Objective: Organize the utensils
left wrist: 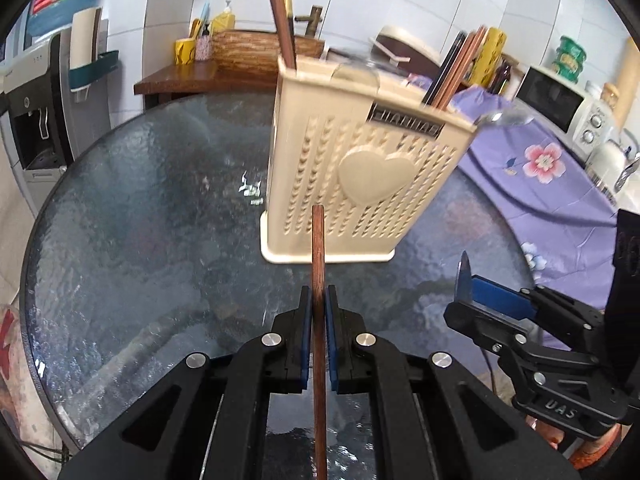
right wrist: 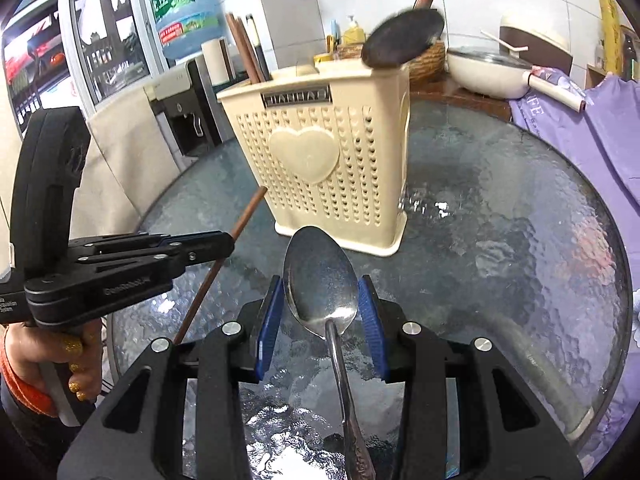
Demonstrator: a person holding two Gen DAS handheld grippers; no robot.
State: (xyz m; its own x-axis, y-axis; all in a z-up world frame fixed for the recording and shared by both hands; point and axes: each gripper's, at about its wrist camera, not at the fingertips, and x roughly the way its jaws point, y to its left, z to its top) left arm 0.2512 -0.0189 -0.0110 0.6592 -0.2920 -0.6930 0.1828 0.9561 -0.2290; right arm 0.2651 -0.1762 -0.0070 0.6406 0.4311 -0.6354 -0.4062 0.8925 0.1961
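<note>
While the brown wooden chopstick (left wrist: 318, 280) stands clamped between the blue pads of the left gripper (left wrist: 319, 304), its upper end reaches in front of the lower face of the cream utensil holder (left wrist: 360, 176) and its lower length runs down past the gripper body out of the left wrist view. From the right wrist view the same chopstick (right wrist: 224, 264) slants through the left gripper (right wrist: 224, 244), which sits to the left of the holder and apart from it. The metal spoon (right wrist: 320, 280) is pinched at the sides of its bowl between the blue pads of the right gripper (right wrist: 322, 312), bowl pointing toward the holder (right wrist: 320, 168) and its patterned handle trailing back under the camera; the spoon's tip lies just short of the holder's base. The right gripper (left wrist: 466, 292) shows at the right edge of the left view with the spoon's bowl edge-on in its grip. The perforated holder, with a raised heart on its face, stands upright on the round textured glass table (left wrist: 140, 220). More chopsticks (right wrist: 246, 46) stick up from its left compartment and a dark ladle (right wrist: 402, 38) leans out of its right one. Beyond lie a purple floral cloth (left wrist: 532, 168), a water dispenser (left wrist: 36, 108) and a white microwave (left wrist: 560, 100).
</note>
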